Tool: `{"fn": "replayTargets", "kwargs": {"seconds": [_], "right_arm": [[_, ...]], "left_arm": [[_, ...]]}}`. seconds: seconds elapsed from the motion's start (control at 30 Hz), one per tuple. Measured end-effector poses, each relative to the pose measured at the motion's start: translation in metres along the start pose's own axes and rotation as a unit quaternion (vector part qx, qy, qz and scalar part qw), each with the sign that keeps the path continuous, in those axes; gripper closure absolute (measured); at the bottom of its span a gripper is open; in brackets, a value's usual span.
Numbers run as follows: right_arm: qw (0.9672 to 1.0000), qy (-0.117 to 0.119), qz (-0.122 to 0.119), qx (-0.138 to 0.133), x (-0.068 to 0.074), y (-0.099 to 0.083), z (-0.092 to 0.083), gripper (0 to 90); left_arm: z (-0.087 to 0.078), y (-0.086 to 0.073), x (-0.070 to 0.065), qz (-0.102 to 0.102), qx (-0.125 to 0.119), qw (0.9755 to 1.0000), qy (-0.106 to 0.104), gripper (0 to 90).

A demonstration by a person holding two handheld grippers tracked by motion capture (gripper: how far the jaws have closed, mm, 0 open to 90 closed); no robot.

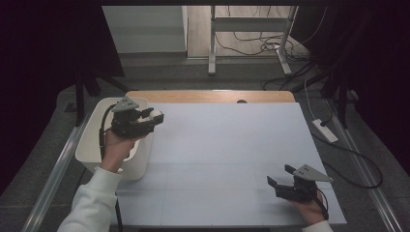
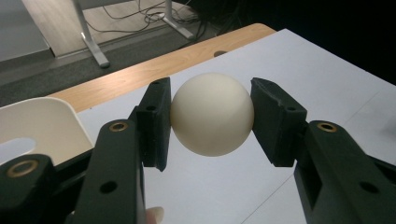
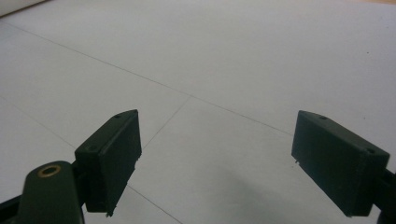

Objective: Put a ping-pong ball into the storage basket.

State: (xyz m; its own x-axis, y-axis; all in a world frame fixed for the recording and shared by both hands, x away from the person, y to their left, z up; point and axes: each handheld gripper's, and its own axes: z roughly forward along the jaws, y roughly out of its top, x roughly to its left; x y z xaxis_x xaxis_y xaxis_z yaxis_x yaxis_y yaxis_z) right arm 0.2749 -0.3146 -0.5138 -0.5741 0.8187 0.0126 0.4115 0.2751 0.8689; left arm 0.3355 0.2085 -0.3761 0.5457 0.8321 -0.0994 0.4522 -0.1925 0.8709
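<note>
- At the far left of the high view stands a white bin [image 1: 92, 145] at the table's left edge, on the white table [image 1: 227, 145]; the person's left hand [image 1: 116, 147] is raised above its right rim.
- The left gripper [image 1: 155, 116] is clamped on a cream ball [image 2: 212, 113]; in the left gripper view both pads press the ball's sides, one on each flank, and the ball sits squarely between them, clear of the table surface below.
- Seen from above, the ball [image 1: 155, 114] hangs just past the bin's right wall, over the table rather than over the bin's opening.
- The step in hand looks like a carry: the ball is gripped and lifted, apparently on its way between bin and table.
- The next move probably calls for a level carry to the spot chosen, a lowering until the ball rests, and a slow release, since a round ball may roll on the flat sheet.
- At the right, the right gripper [image 1: 280, 176] rests low near the table's front right corner, well apart from the ball, its jaws spread wide with nothing between them.
</note>
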Motion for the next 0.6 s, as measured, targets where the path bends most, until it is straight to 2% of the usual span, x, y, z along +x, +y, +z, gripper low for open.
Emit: {"fn": "replayTargets", "kwargs": {"seconds": [0.3,0.43,0.6], "right_arm": [[1.0000,0.000,0.000,0.000,0.000,0.000,0.000,15.8],[1.0000,0.000,0.000,0.000,0.000,0.000,0.000,15.7],[1.0000,0.000,-0.001,0.000,0.000,0.000,0.000,15.8]], "left_arm": [[-0.009,0.000,0.012,-0.008,0.002,0.9997,0.021,50.6],[-0.012,0.000,0.015,-0.004,0.007,0.9994,0.035,50.6],[-0.013,-0.002,0.021,-0.012,0.007,0.9991,0.040,50.6]]}}
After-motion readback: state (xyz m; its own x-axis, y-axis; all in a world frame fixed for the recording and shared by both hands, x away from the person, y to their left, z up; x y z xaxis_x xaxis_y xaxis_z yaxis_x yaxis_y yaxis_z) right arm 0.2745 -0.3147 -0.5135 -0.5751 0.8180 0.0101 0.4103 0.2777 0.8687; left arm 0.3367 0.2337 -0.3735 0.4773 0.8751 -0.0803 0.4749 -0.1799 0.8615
